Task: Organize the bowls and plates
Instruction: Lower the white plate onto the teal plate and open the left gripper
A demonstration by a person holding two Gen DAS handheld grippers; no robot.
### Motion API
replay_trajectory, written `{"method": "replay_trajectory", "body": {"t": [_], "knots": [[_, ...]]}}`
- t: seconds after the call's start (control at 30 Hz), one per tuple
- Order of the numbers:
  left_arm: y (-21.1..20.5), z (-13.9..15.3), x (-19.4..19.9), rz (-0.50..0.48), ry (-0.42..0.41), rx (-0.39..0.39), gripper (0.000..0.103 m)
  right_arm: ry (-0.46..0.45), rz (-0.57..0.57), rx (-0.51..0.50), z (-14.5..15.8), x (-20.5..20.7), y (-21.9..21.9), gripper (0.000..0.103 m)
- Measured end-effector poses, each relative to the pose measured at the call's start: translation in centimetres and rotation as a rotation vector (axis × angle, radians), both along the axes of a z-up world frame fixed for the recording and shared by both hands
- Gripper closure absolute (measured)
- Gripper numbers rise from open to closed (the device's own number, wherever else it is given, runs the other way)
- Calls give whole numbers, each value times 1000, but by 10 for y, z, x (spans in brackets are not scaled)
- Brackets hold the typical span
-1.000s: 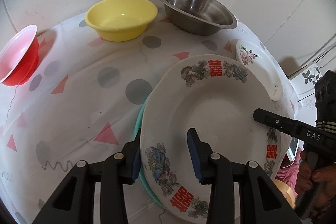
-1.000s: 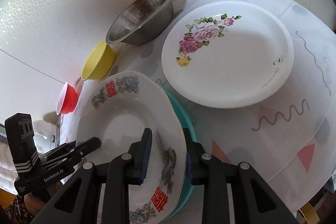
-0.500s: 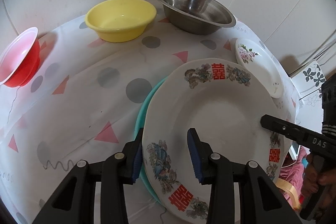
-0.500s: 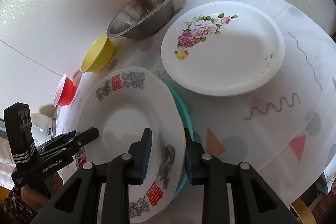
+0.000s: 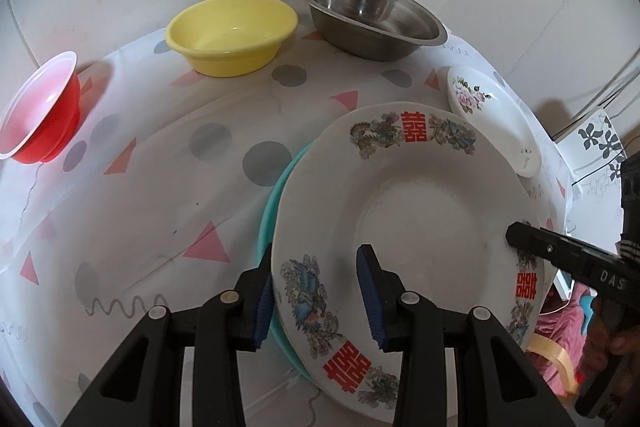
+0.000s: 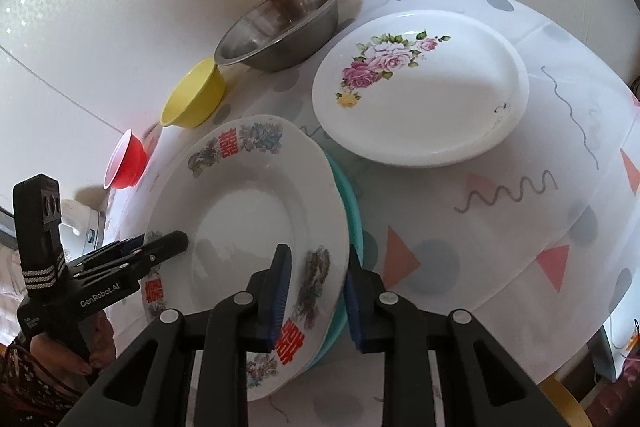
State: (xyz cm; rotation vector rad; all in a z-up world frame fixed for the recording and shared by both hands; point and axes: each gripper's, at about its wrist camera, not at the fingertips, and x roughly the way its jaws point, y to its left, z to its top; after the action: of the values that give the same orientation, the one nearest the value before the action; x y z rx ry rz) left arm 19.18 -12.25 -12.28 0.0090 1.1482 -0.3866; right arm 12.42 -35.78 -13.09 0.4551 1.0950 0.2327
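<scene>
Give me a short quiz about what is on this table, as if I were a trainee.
1. True or false: the dragon plate lies over a teal plate.
2. How many bowls stand along the wall?
3. Which plate sits apart, held by no gripper: A) rose plate B) teal plate C) dragon plate?

Key:
1. True.
2. Three: red bowl, yellow bowl, steel bowl.
3. A. The left gripper and right gripper each straddle the stacked plates' rims.

Patterned-cloth table – three bowls, rose plate
</scene>
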Motion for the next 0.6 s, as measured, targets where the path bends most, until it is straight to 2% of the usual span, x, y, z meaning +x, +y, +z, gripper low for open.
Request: {"method": "replay_trajectory", "body": {"t": [0.3, 0.6], "knots": [[13, 0, -6, -4, -4, 13, 64, 12, 16, 14, -2, 2, 12, 83], [35, 5, -4, 73, 31, -3, 63, 24, 49, 33, -9, 10, 38, 81]]}}
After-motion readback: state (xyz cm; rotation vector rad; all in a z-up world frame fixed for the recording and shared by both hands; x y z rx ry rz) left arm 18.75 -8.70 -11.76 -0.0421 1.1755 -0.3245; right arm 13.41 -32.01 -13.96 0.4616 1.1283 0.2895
